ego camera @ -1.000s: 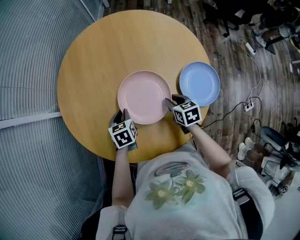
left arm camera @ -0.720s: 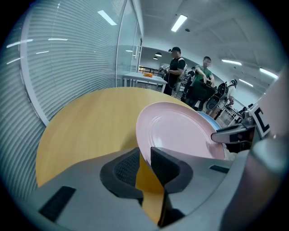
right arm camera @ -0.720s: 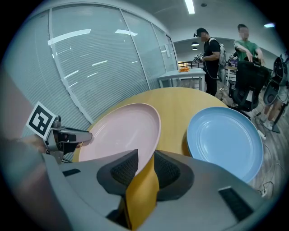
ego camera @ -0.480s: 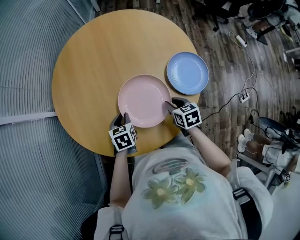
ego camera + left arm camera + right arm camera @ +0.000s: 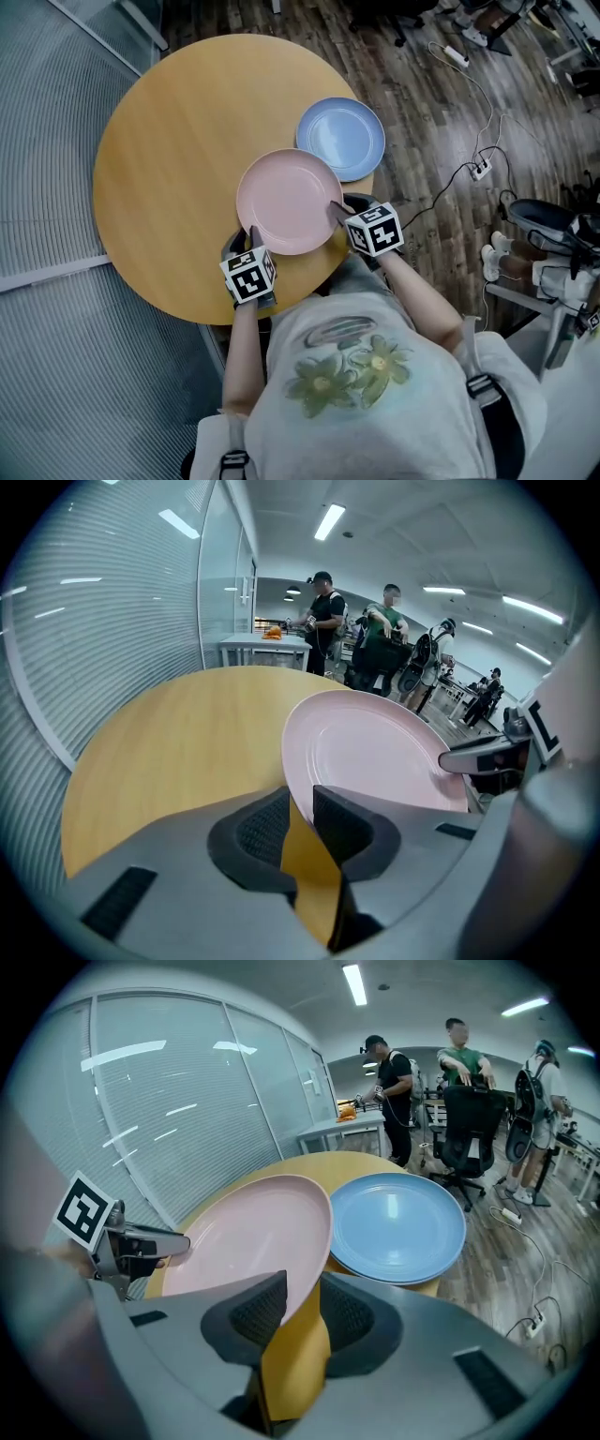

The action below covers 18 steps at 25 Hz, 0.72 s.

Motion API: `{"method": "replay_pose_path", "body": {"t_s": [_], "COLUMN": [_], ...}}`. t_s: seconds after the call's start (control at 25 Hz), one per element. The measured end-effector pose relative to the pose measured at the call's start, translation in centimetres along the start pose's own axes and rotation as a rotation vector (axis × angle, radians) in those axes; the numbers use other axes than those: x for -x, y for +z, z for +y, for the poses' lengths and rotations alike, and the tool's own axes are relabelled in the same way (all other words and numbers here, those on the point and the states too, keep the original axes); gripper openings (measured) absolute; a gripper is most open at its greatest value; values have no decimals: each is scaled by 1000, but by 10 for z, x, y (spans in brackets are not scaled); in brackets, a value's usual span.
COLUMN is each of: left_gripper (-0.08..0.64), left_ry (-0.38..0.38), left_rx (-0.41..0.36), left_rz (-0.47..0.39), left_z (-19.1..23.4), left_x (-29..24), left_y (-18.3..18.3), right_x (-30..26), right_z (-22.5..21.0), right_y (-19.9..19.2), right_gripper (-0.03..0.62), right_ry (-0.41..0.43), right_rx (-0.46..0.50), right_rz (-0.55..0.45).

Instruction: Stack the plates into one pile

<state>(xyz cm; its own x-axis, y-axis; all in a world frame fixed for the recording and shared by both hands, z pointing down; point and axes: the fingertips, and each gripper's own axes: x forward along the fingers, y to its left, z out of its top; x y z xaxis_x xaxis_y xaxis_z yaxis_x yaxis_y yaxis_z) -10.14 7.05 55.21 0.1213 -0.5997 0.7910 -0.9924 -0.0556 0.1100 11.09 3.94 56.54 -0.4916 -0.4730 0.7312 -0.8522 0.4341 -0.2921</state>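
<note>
Both grippers hold a pink plate (image 5: pixel 286 200) by its rim, a little above the round wooden table (image 5: pixel 169 169). My left gripper (image 5: pixel 251 234) is shut on the near left rim, which sits between its pads in the left gripper view (image 5: pixel 302 808). My right gripper (image 5: pixel 336 208) is shut on the near right rim (image 5: pixel 302 1302). A blue plate (image 5: pixel 345 136) lies on the table at its right edge. The pink plate (image 5: pixel 248 1237) overlaps the near left edge of the blue plate (image 5: pixel 398 1227).
The table's right edge drops to a wooden floor with cables and a power strip (image 5: pixel 480 169). A ribbed glass partition (image 5: pixel 47 309) runs along the left. Several people (image 5: pixel 323 621) stand by chairs and a far bench beyond the table.
Both grippers have carried the pink plate to the right across the table. A gap separated it from the blue plate before; now it covers that plate's near edge.
</note>
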Motion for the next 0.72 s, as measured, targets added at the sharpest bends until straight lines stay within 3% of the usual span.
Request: {"method": "replay_pose_path", "body": {"t_s": [0.36, 0.72], "left_gripper": [83, 83], "left_ry": [-52, -73], "left_rx": [-68, -89], "left_rz": [-25, -23], "left_z": [-83, -126], "left_x": [-14, -33], "left_y": [21, 41], "right_x": [47, 61], "right_z": [-71, -118], "right_y": [-10, -2], "right_gripper": [130, 130], "right_ry": [-58, -87], "right_rx": [-55, -73], "right_rz": [-52, -59]}}
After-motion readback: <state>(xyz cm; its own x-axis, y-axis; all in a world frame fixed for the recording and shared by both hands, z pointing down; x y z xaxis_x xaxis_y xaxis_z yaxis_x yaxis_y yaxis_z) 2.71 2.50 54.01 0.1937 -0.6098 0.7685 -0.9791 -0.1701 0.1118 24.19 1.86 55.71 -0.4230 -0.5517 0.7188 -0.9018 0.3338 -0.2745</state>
